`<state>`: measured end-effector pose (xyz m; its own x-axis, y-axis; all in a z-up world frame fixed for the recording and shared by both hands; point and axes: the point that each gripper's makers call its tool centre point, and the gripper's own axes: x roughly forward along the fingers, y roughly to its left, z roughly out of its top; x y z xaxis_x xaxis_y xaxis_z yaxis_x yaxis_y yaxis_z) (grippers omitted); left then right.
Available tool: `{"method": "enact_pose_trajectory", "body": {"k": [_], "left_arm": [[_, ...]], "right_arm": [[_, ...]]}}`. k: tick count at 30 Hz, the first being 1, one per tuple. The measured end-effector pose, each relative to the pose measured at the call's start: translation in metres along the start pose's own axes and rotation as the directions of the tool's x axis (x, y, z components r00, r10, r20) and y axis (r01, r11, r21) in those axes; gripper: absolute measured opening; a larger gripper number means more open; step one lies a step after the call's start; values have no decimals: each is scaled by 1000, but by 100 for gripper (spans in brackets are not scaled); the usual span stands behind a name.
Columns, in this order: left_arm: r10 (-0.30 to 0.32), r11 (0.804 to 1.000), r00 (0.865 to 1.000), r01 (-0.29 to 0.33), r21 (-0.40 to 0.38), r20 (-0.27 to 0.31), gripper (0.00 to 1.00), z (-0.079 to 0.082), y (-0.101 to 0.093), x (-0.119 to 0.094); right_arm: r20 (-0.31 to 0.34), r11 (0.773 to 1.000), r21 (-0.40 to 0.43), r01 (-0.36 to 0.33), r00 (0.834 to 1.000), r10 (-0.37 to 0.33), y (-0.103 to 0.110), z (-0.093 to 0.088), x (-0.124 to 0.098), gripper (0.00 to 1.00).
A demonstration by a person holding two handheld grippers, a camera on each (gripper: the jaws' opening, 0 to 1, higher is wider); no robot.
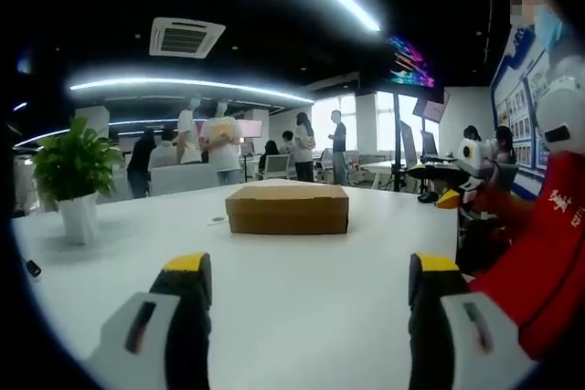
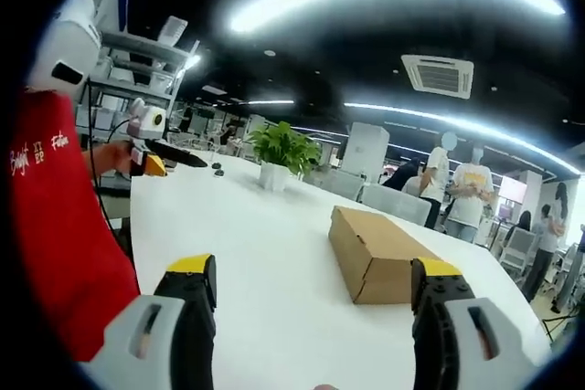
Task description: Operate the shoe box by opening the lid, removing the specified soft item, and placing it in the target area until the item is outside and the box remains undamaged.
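On the white tabletop (image 1: 302, 289), the closed brown cardboard shoe box (image 1: 287, 208) lies flat and alone, ahead of the left gripper (image 1: 311, 285) and well apart from its yellow-tipped black jaws, which stand wide with nothing between them. The box's lid is down, so whatever it holds cannot be seen. To the left of the box in the left gripper view, near the table's edge, a leafy green plant in a white pot (image 1: 76, 180) stands upright; a small pale disc (image 1: 217, 220) lies on the table between plant and box. At the right edge of that view a person in a red shirt (image 1: 548, 253) stands beside the table.

In the right gripper view the red-shirted person is at the left, with the other gripper (image 2: 155, 157) showing past them over the table's far corner. The plant pot sits farther along the table, and the shoe box lies to the right, close beyond the right jaw of the right gripper (image 2: 315, 285) but not touching it. These jaws are also spread wide and empty.

The room is an open office: long strips of ceiling light (image 1: 192, 87), a square ceiling air vent (image 1: 186, 37), bright windows, chairs and desks, and a group of people (image 1: 219, 139) standing beyond the table.
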<state>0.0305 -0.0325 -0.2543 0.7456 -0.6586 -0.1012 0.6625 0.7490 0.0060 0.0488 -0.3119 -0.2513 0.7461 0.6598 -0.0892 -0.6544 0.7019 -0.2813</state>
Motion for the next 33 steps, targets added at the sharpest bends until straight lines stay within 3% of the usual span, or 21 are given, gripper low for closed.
{"method": "enact_pose_trajectory", "body": {"k": [2,6,8,10,14,22,33], "left_arm": [[0,1000,1000,0,0,-2,90,-1,1,0],[6,1000,1000,-6,-8,13,90,0,3,-1],[-58,998,998,58,-6,-14,86,-2,-7,0],[-54,999,998,54,7,-19,83,1,-8,3],[-43,999,999,44,14,-20,86,2,-5,6],[-23,999,1000,23,-22,19,87,9,6,11],[-24,1000,1000,24,-6,15,87,11,5,13]], "right_arm": [[26,1000,16,1,1000,-2,1,4,-1,91],[20,1000,18,15,1000,-15,0,2,-1,92],[6,1000,5,13,1000,-13,1,-1,0,92],[9,1000,-3,15,1000,-15,0,0,0,92],[31,999,27,23,999,-23,-1,5,0,92],[61,994,107,32,997,-39,-9,11,1,91],[84,992,124,21,996,-32,-7,19,3,90]]}}
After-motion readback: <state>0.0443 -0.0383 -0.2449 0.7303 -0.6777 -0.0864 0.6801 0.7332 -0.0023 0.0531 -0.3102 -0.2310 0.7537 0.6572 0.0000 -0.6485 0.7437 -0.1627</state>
